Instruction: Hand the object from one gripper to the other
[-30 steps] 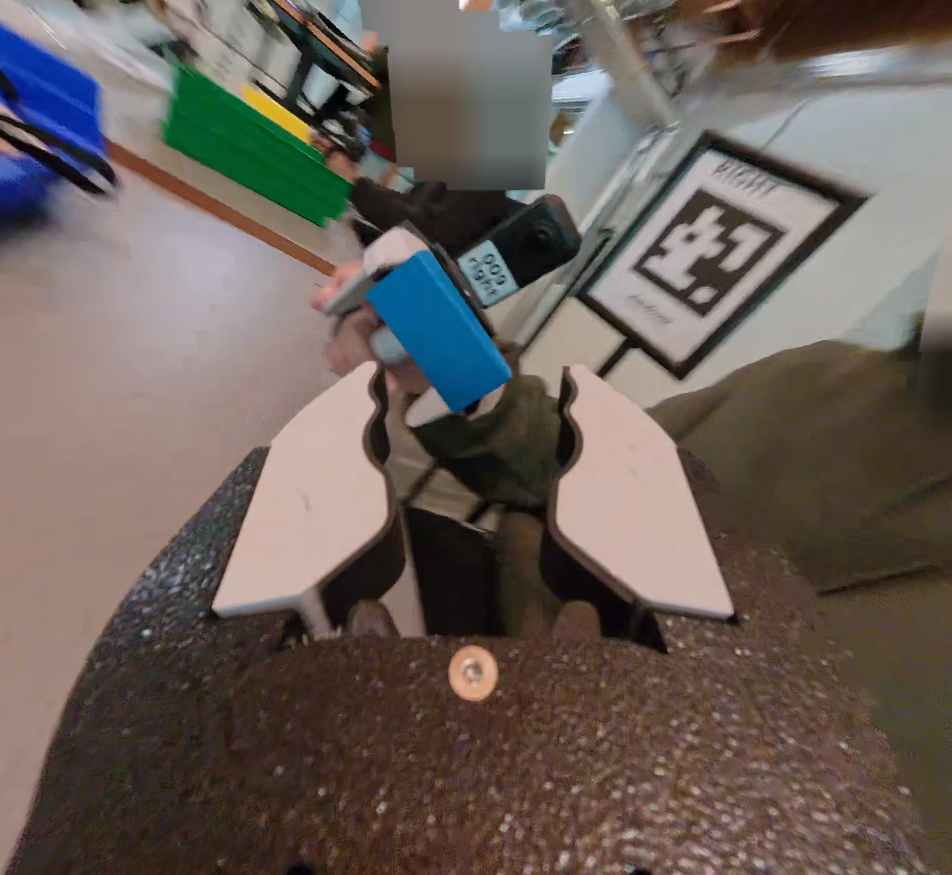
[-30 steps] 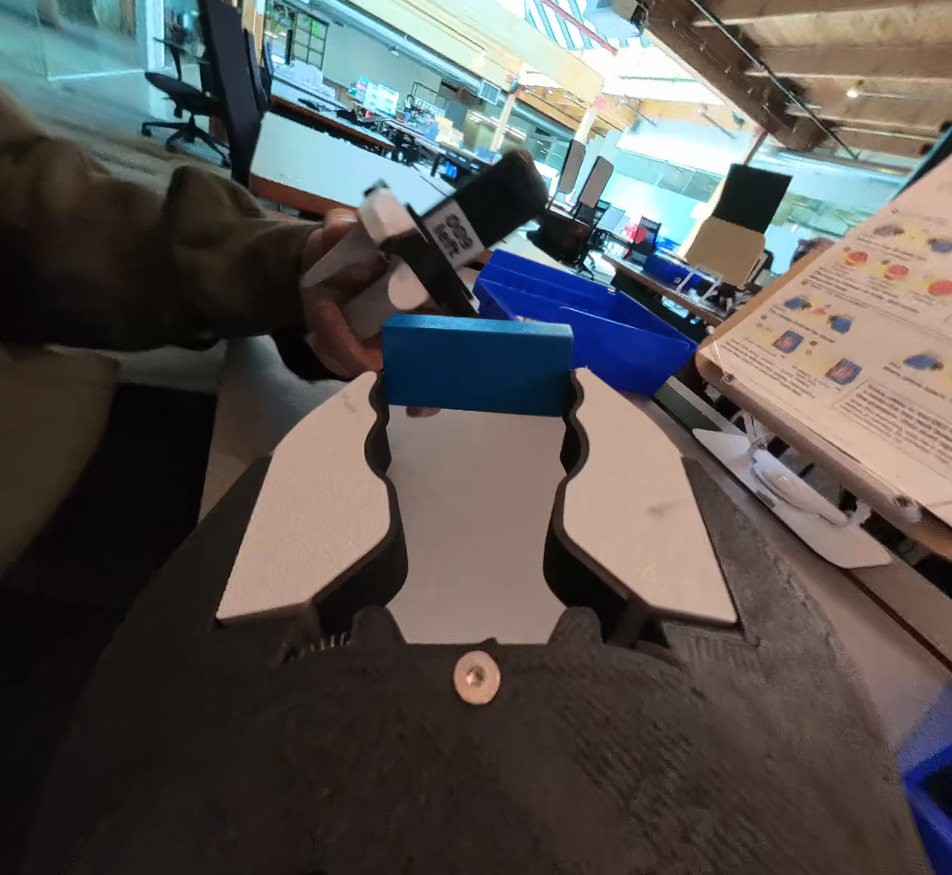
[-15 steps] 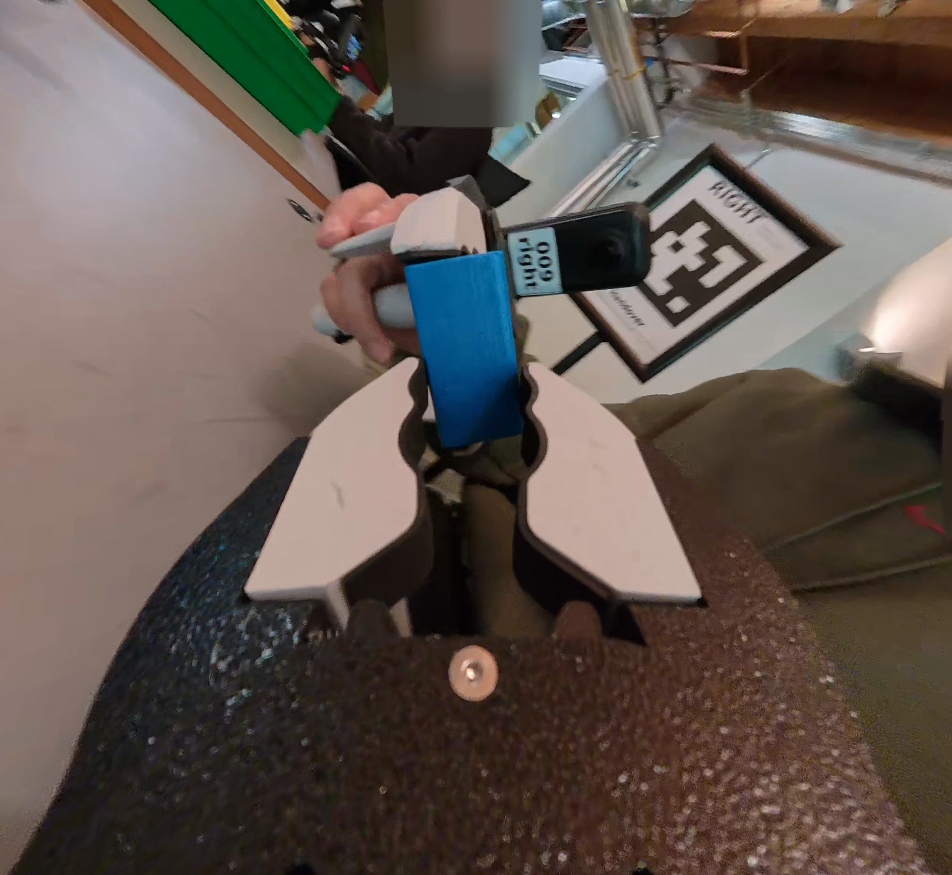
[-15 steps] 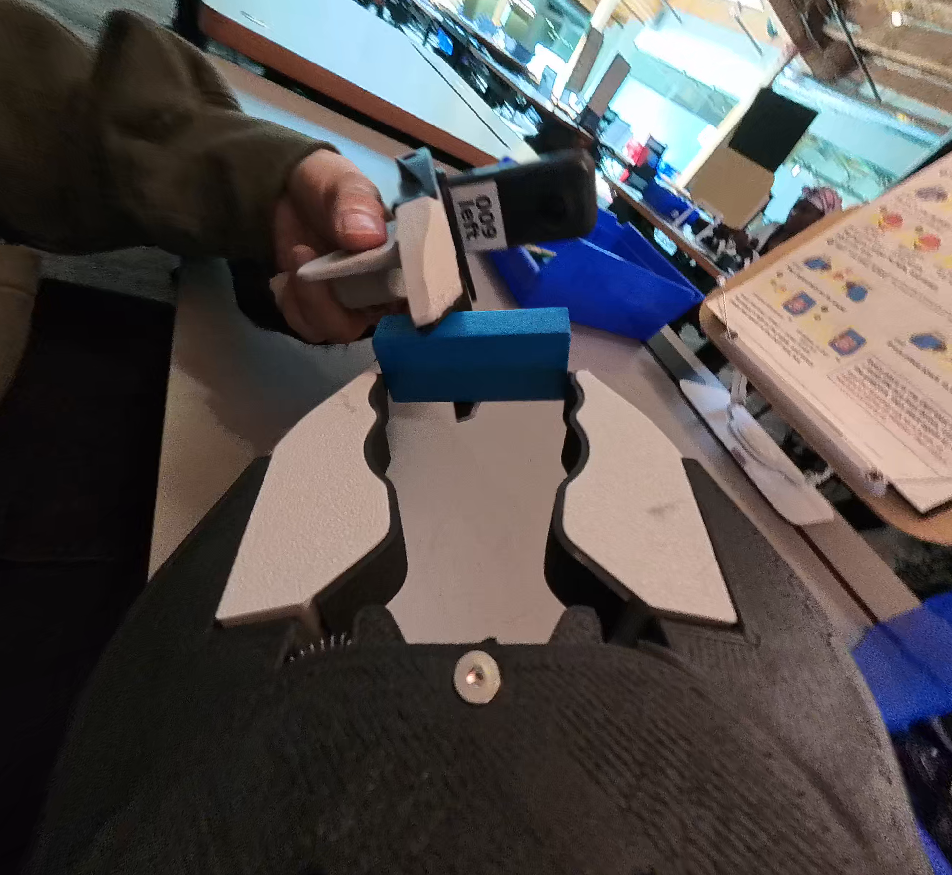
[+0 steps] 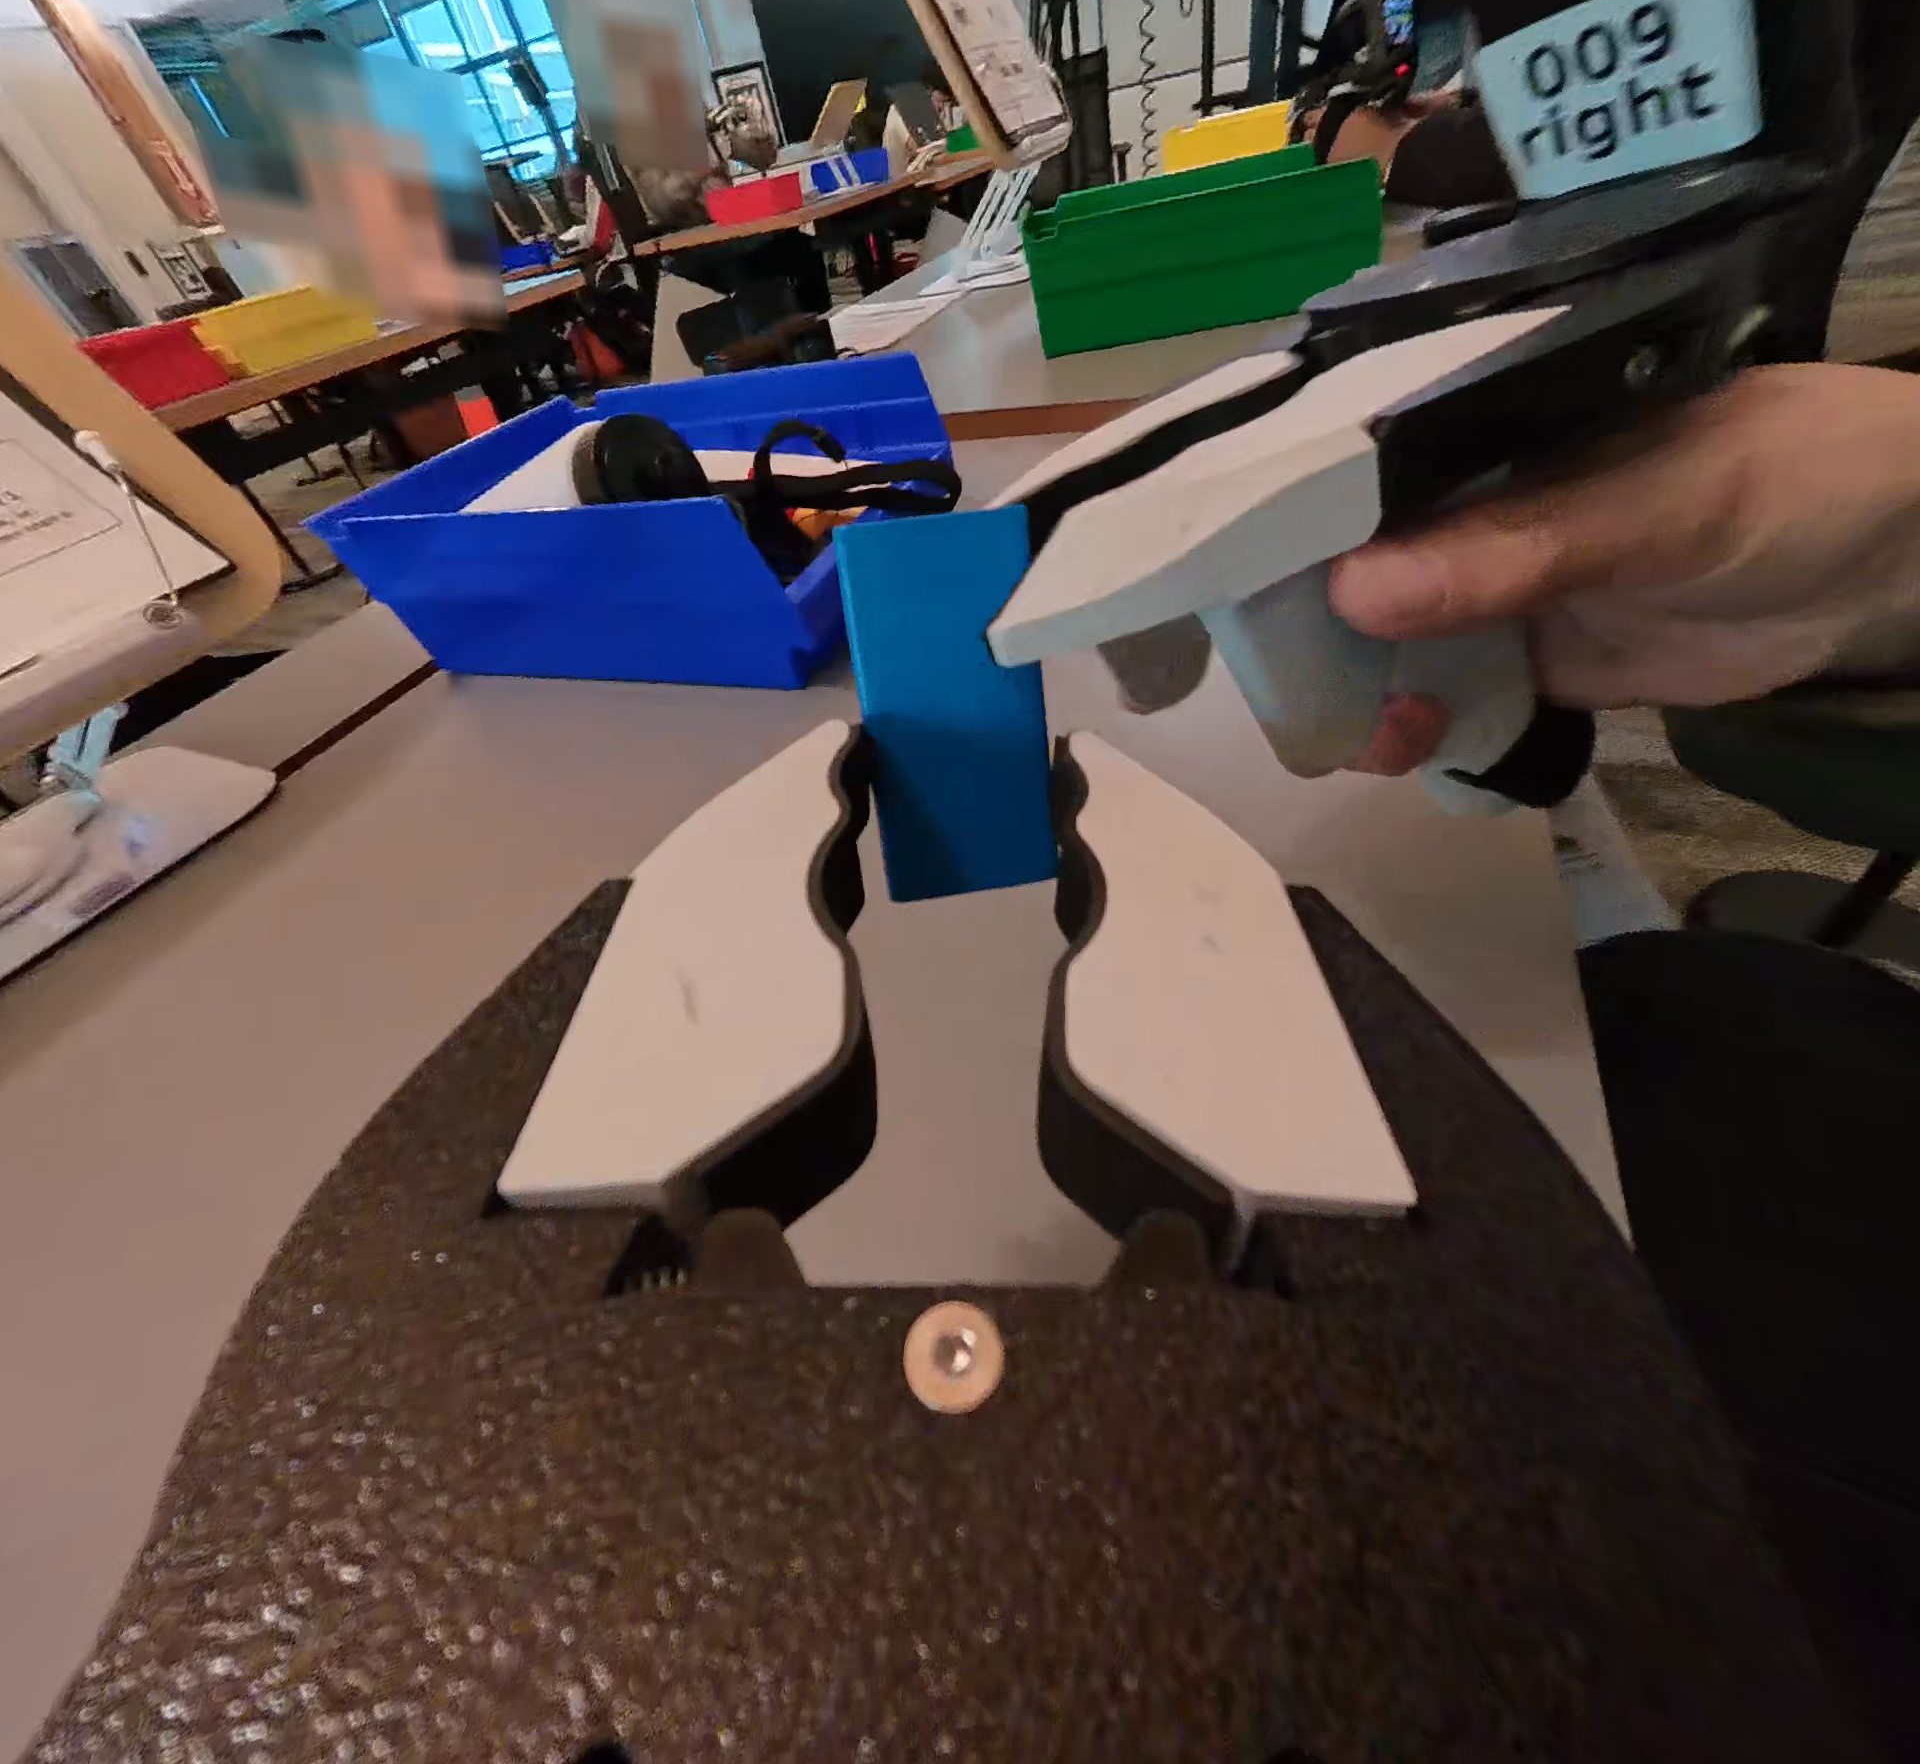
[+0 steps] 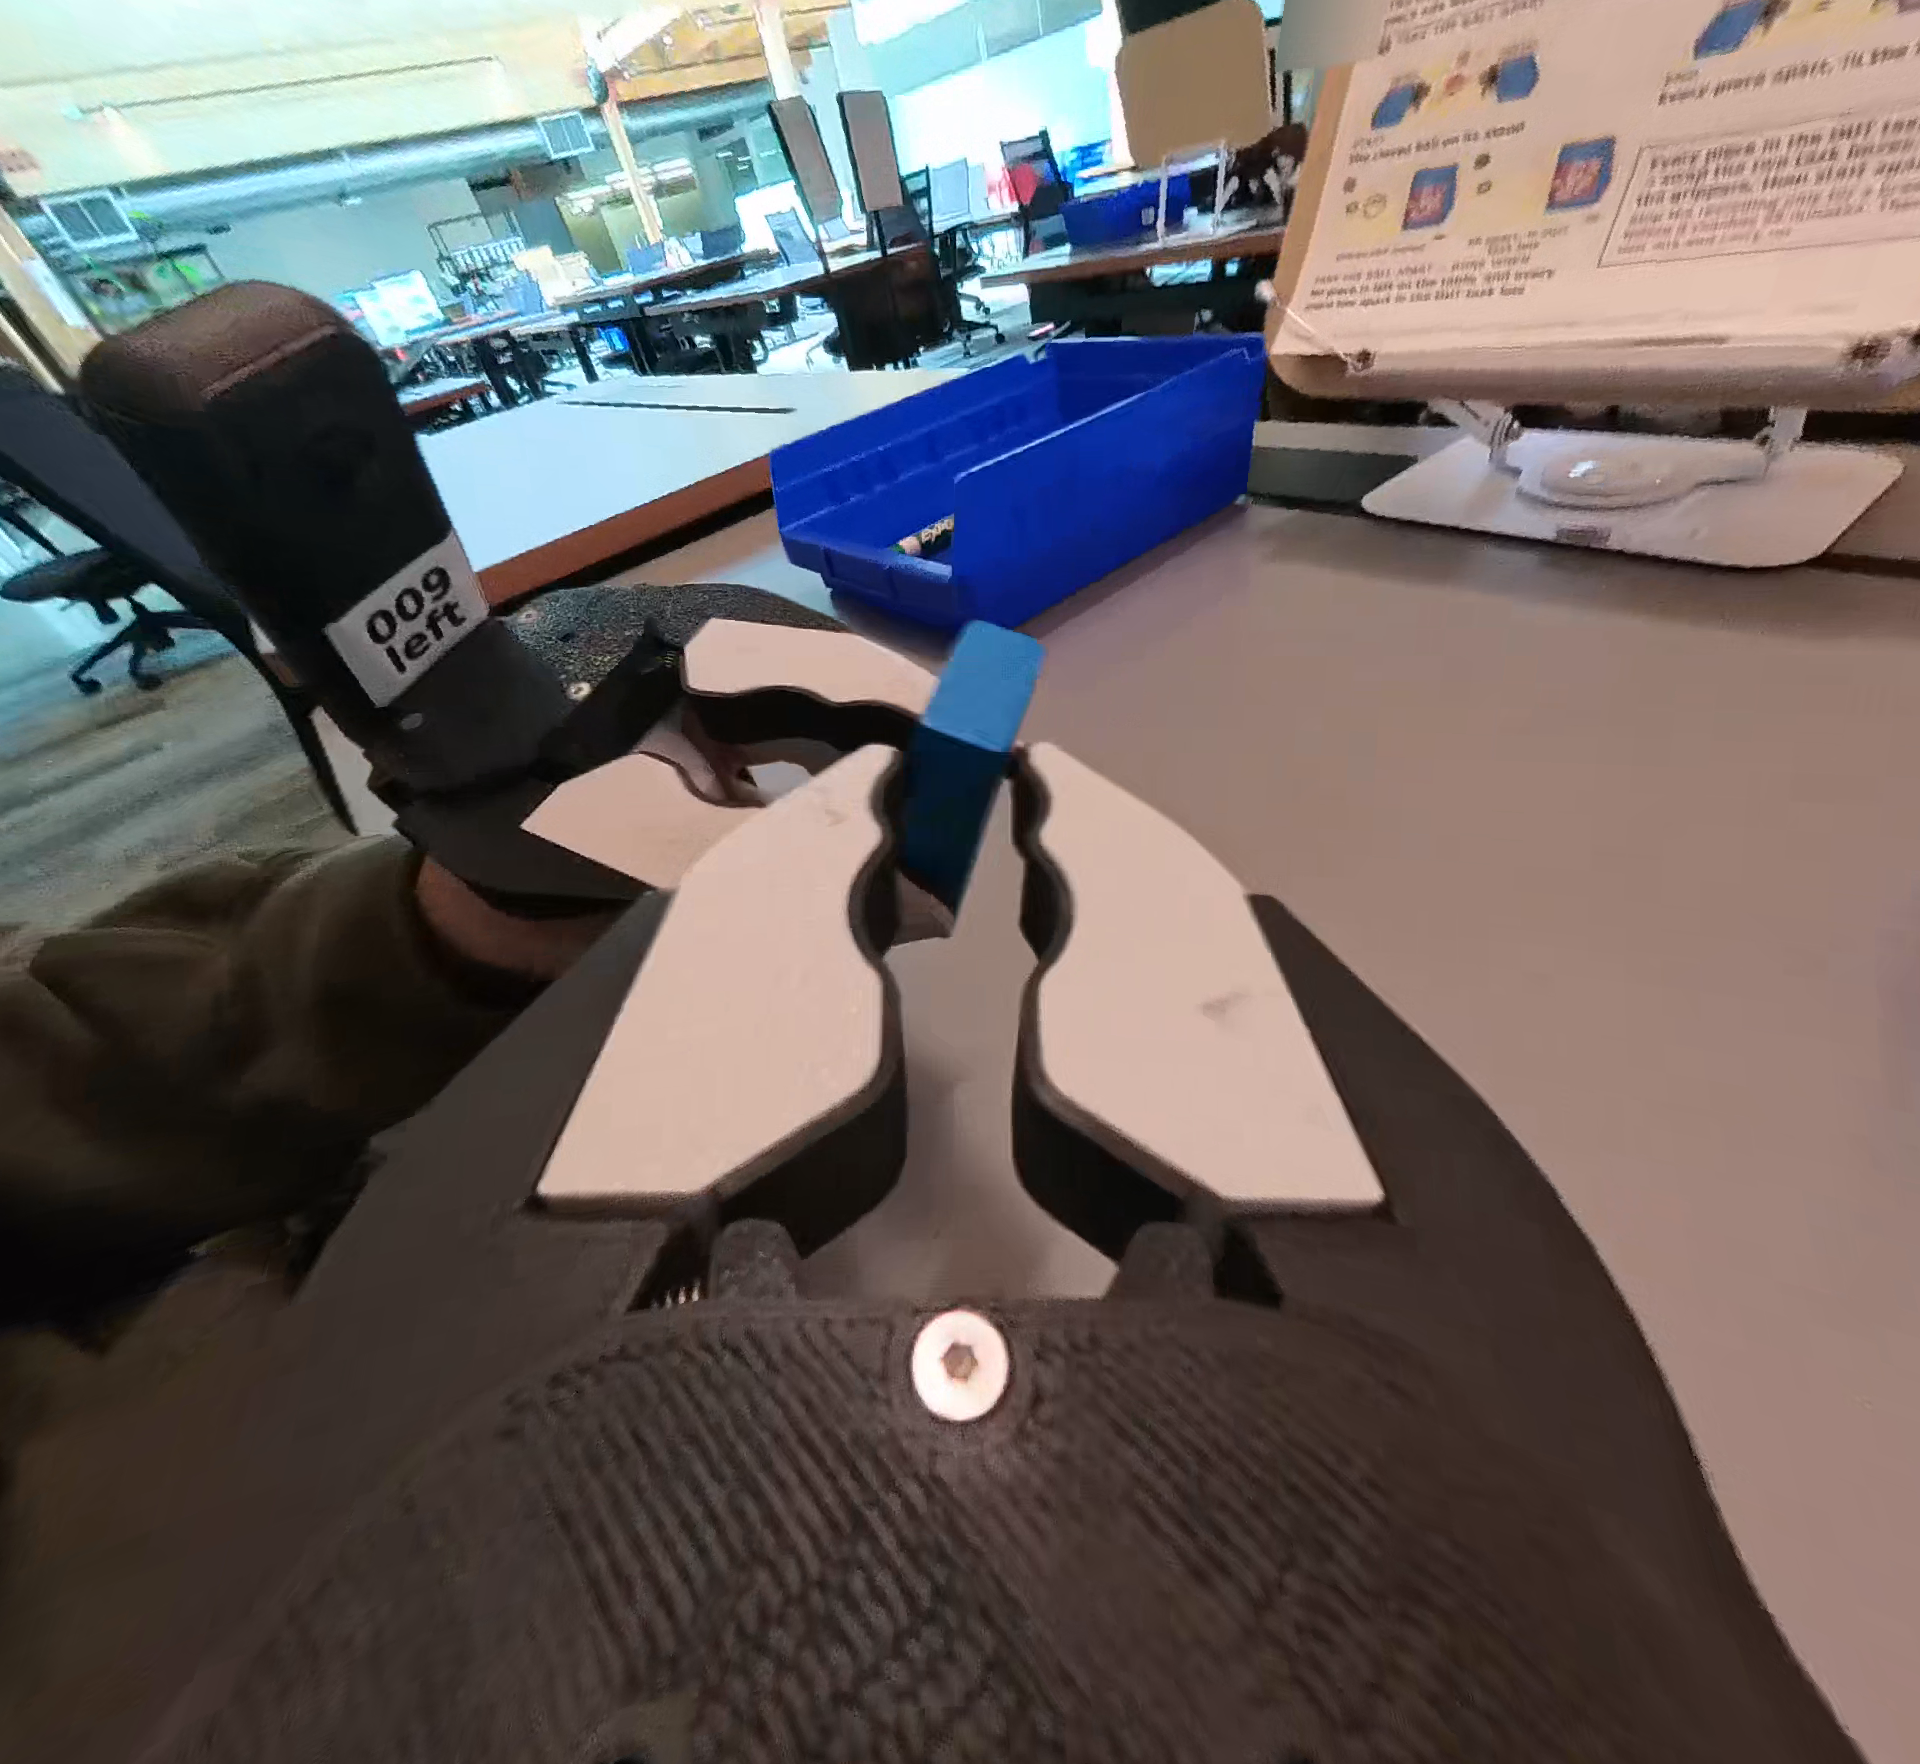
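Both grippers, left and right, are clamped on the blue block, held above the grey table; a blue bin is set behind.

An open-plan office or lab is showing here: rows of desks and office chairs are stretching far back, coloured storage bins are sitting on worktops, and exposed ducting is running overhead.
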Motion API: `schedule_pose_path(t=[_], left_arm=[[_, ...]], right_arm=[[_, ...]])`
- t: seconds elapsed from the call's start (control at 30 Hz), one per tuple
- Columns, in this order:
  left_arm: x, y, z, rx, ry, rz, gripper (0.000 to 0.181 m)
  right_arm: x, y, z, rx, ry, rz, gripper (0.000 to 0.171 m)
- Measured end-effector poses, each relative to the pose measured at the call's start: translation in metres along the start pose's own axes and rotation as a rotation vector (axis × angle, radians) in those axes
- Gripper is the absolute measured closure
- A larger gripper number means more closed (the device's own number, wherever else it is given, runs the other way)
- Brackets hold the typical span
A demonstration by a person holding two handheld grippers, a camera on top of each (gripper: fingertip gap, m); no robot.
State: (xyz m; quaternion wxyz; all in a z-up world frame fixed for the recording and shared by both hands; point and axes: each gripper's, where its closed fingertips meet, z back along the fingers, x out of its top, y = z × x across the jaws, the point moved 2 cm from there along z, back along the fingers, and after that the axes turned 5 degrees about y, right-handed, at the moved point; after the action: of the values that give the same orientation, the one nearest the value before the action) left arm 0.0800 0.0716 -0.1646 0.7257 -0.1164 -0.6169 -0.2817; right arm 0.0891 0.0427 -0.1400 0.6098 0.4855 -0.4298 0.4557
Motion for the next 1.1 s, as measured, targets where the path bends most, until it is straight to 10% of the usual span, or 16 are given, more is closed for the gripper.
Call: schedule_pose_path(t=[0.27, 0.43, 0.63, 0.83, 1.1], left_arm=[[-0.001, -0.002, 0.002, -0.060, -0.006, 0.048, 0.148], [0.004, -0.018, 0.018, -0.423, -0.011, 0.290, 0.123], [0.004, -0.044, 0.032, -0.703, 0.004, 0.346, 0.148], [-0.002, -0.026, 0.015, -0.433, 0.007, 0.177, 0.166], [0.000, 0.014, 0.009, 0.192, 0.058, -0.300, 0.167]], right_arm=[[0.000, 0.004, -0.001, 0.026, 0.036, 0.058, 0.154], [0.007, 0.036, 0.018, 0.356, 0.041, 0.173, 0.155], [0.009, 0.040, 0.032, 0.489, -0.024, 0.165, 0.155], [0.012, 0.015, 0.024, 0.311, -0.072, 0.104, 0.154], [0.015, -0.015, 0.013, 0.076, -0.111, -0.147, 0.108]])
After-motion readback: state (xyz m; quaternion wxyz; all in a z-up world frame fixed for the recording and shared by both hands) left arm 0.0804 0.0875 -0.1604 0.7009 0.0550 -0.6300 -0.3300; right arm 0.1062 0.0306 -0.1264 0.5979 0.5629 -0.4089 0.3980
